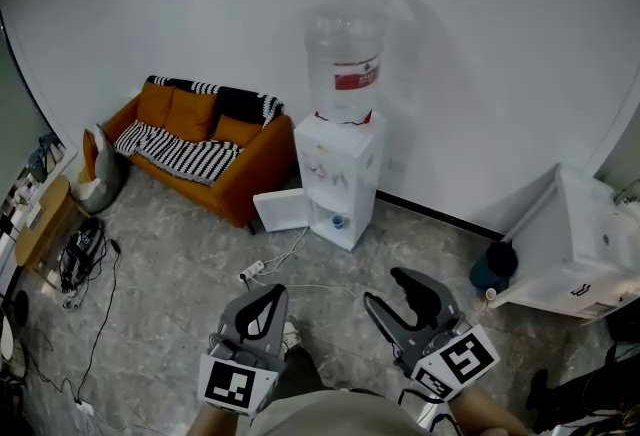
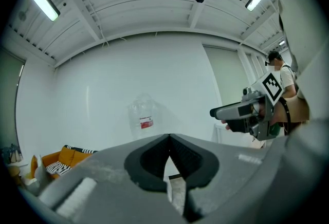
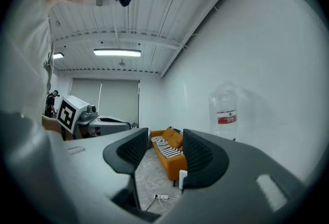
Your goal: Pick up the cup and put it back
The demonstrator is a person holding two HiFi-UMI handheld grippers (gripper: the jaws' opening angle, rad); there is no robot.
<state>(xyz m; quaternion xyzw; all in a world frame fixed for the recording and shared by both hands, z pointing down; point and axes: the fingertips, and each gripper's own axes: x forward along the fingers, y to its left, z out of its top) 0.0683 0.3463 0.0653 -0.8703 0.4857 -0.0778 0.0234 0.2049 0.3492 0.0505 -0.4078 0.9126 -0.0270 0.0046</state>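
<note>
A white water dispenser (image 1: 340,179) with a large clear bottle (image 1: 343,59) stands against the far wall. Its lower compartment door hangs open, and a small blue thing (image 1: 340,221), possibly the cup, sits inside. Both grippers are held low in front of the person, well short of the dispenser. My left gripper (image 1: 272,292) has its jaws meeting at the tips (image 2: 168,136), with nothing between them. My right gripper (image 1: 383,287) stands open and empty (image 3: 164,138). Each gripper shows in the other's view: the right gripper (image 2: 241,111) and the left gripper (image 3: 97,123).
An orange sofa (image 1: 200,139) with a striped throw is left of the dispenser. A power strip (image 1: 252,272) and cables lie on the floor before it. At the right is a white cabinet (image 1: 570,244), with a dark teal bin (image 1: 493,267) beside it. A low table (image 1: 40,224) is at far left.
</note>
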